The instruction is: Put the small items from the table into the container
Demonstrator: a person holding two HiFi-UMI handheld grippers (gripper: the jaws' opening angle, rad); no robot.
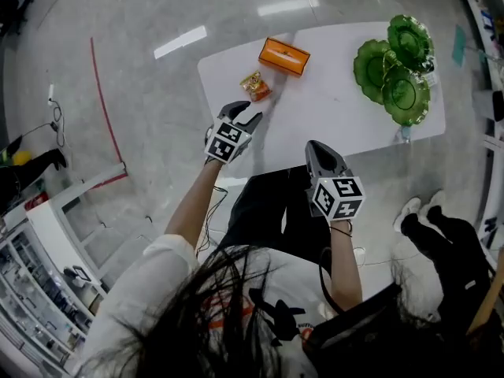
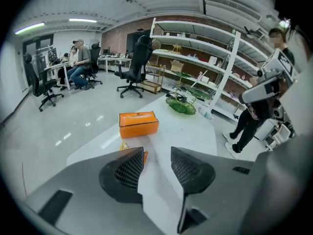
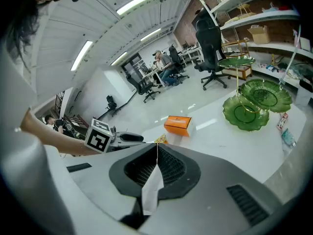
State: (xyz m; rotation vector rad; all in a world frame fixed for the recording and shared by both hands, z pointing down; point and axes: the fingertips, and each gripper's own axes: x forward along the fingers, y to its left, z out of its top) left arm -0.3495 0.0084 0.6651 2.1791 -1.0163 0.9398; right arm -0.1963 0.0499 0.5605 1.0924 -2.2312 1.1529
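The left tool holds its jaws apart with nothing between them, likely readied for the snack packet lying on the table just ahead of its tips. The right tool, jaws together and empty, hangs nearer the table's edge, apparently in reserve.

Box just behind packet on the table's left part, tiered dishes on its right end

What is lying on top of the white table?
On the table: an orange box, a small snack packet and green dishes. What is inside the box, or under the dishes, is covered.
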